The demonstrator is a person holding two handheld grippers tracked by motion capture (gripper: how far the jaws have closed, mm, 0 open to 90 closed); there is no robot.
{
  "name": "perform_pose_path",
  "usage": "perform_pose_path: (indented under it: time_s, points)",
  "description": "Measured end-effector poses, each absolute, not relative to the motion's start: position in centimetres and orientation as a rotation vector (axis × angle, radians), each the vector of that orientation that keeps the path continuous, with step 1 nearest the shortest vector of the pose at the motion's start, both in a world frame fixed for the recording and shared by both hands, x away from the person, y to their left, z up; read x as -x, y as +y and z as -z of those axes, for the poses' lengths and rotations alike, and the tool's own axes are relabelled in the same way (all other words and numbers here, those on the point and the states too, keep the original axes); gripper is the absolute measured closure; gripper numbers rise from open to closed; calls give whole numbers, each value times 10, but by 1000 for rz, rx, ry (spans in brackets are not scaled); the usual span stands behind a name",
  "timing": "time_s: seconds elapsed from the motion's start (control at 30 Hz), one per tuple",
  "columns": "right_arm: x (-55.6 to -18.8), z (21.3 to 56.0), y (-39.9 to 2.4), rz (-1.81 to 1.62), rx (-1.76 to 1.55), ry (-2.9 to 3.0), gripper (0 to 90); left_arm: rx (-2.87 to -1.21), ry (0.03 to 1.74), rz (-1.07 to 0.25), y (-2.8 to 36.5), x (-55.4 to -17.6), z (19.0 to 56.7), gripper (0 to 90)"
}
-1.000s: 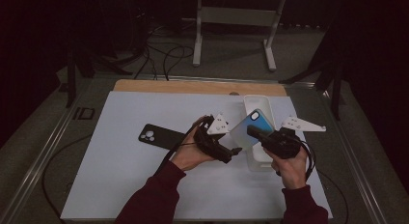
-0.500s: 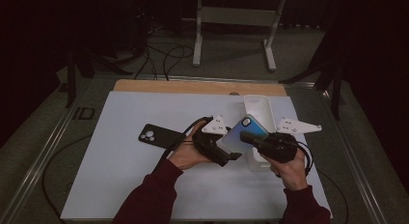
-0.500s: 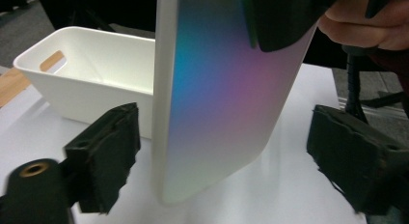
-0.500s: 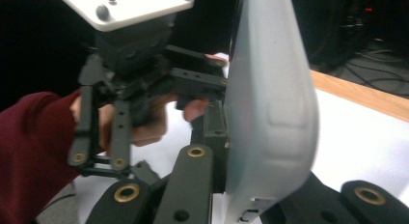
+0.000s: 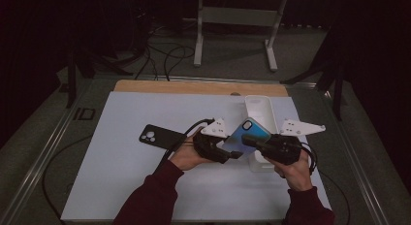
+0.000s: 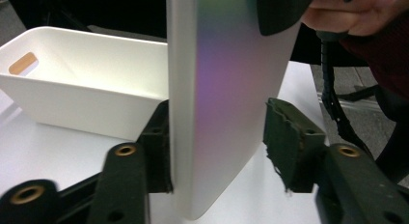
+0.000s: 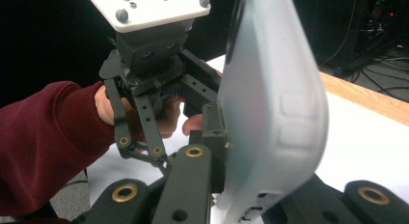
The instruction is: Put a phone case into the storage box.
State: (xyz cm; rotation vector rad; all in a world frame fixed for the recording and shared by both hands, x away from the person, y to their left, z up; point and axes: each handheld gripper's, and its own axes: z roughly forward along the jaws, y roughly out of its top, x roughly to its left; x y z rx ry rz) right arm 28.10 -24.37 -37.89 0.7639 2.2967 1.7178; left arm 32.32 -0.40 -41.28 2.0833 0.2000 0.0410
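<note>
Right hand-held gripper pinching the phone case, jaws clamped across its edge, case held tilted in the air between both hands, just above the bench and in front of the white bin. Left hand-held gripper coming in on the case's lower end, jaws just been closing, case between them. Seen along the left jaws: one pad touching the case's side, the other pad a little apart, so not yet a grip. Black phone lying flat on the bench, well to the left. Best handled slowly: square the left jaws to the case, close until both pads bear evenly, avoid twisting against the right hold. Risk looks like a slip on the glossy back if pinched near the very edge.
</note>
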Motion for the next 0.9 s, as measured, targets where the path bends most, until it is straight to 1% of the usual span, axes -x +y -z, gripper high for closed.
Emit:
perform_pose_path:
  time_s: [0.07, 0.1, 0.17, 0.2, 0.23, 0.27, 0.3, 0.33, 0.37, 0.4, 0.43, 0.5, 0.63, 0.67, 0.77, 0.9]
  points:
    - [-281, 379, -245, -1714, -765, 2298, 801, -2093, 193, -30, -5, -323, 414, 574]
    - [-281, 379, -245, -1714, -765, 2298, 801, -2093, 193, -30, -5, -323, 414, 603]
    - [-282, 379, -248, -1701, -770, 2291, 687, -2098, 184, -22, -5, -323, 414, 664]
    - [-282, 379, -248, -1701, -770, 2291, 687, -2099, 182, -22, -6, -323, 415, 664]
    - [-282, 379, -248, -1689, -779, 2285, 630, -2097, 186, -24, -6, -323, 415, 702]
    - [-282, 379, -248, -1689, -779, 2285, 630, -2097, 186, -24, -6, -323, 415, 751]
    - [-283, 379, -248, -1680, -788, 2284, 630, -2097, 186, -24, -6, -323, 415, 751]
    - [-283, 379, -248, -1680, -788, 2284, 579, -2097, 186, -24, -6, -323, 415, 751]
    - [-283, 379, -248, -1680, -788, 2284, 579, -2098, 164, -28, -10, -321, 416, 751]
    - [-285, 380, -247, -1652, -832, 2286, 400, -2101, 169, -43, -11, -320, 416, 805]
    - [-285, 380, -246, -1618, -839, 2277, 363, -2099, 180, -53, -11, -320, 416, 806]
    - [-284, 380, -244, -1576, -870, 2267, 332, -2095, 190, -63, -9, -321, 416, 807]
    - [-283, 381, -245, -1556, -911, 2211, 207, -2088, 225, -101, -7, -321, 414, 809]
    - [-283, 381, -246, -1551, -929, 2198, 189, -2084, 235, -107, -7, -321, 413, 809]
    - [-283, 380, -247, -1540, -972, 2149, 146, -2080, 266, -125, -7, -321, 415, 809]
    - [-282, 379, -246, -1535, -999, 2117, 141, -2084, 283, -135, -8, -322, 417, 809]
